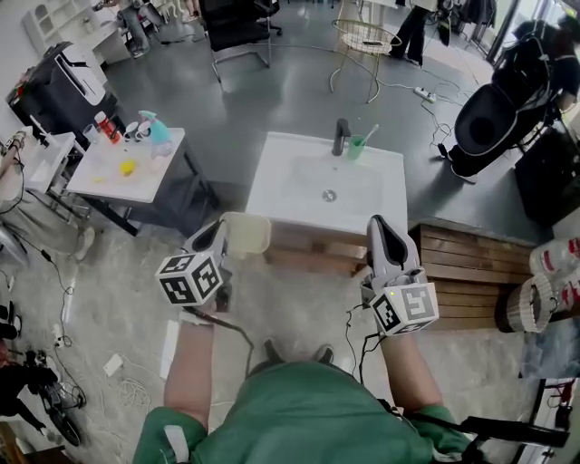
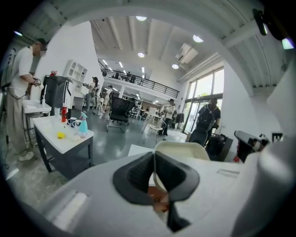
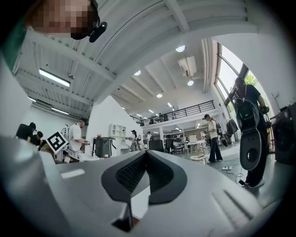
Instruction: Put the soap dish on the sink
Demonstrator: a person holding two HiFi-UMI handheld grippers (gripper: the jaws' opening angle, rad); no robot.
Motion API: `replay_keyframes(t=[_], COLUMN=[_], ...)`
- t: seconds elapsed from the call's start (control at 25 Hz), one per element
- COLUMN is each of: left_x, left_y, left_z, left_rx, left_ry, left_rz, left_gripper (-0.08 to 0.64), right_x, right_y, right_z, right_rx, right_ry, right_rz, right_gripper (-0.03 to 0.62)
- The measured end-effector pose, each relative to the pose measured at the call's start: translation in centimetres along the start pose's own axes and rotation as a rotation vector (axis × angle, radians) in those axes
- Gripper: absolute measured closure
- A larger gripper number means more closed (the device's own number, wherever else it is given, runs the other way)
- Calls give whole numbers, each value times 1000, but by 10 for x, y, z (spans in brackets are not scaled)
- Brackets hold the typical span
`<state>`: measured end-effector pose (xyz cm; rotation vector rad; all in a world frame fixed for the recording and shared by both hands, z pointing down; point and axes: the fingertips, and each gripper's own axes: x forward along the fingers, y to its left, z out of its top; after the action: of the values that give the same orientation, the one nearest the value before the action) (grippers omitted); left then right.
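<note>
My left hand-held gripper (image 1: 217, 237) was clenched on the soap dish (image 1: 246, 234); in the left gripper view the two dark pads pinched one thin wall of the cream dish, and the rest of the dish stood up beyond the jaws and to their right. My right hand-held gripper (image 1: 383, 227) was clenched with its pads pressed together at the tips and nothing between them. Both hand-held grippers pointed forward at about the same height, well apart, with the marker cubes toward my body. The soap dish was held in the air in front of the near left corner of the sink (image 1: 276, 195), not resting on it. The sink was a white rectangular unit with a shallow basin and a central drain (image 1: 329, 195). A dark faucet (image 1: 341, 137) stood at its far edge, and a green cup (image 1: 356, 148) holding a toothbrush stood just beside the faucet on the right. A slatted wooden platform (image 1: 467, 272) lay on the floor to the right of the sink. To the left, apart from the sink, a white bench (image 1: 100, 177) carried a teal spray bottle (image 1: 154, 127), mugs and a small yellow item (image 1: 128, 167). Farther off stood a wire-frame stand (image 1: 364, 41) and a black office chair (image 1: 237, 23).
</note>
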<state>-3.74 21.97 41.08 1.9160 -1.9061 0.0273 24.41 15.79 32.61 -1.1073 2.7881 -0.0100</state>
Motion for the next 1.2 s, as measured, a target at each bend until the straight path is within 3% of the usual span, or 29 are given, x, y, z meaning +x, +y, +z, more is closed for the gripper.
replay_keyframes(t=[0.28, 0.64, 0.88, 1.2], left_x=[-9, -13, 4, 32], left_y=[52, 100, 113, 126], left_z=[22, 23, 20, 39], left_rx=[-7, -32, -58, -35], left_ry=[-33, -31, -28, -28], left_rz=[-36, -77, -76, -34], left_gripper=[549, 549, 549, 549], right_x=[29, 49, 71, 124], right_y=[45, 78, 82, 68], right_z=[6, -7, -21, -33], right_rx=[-31, -53, -45, 8], right_ry=[-14, 14, 44, 29], right_rz=[-37, -90, -67, -10], right_gripper=[595, 595, 595, 595])
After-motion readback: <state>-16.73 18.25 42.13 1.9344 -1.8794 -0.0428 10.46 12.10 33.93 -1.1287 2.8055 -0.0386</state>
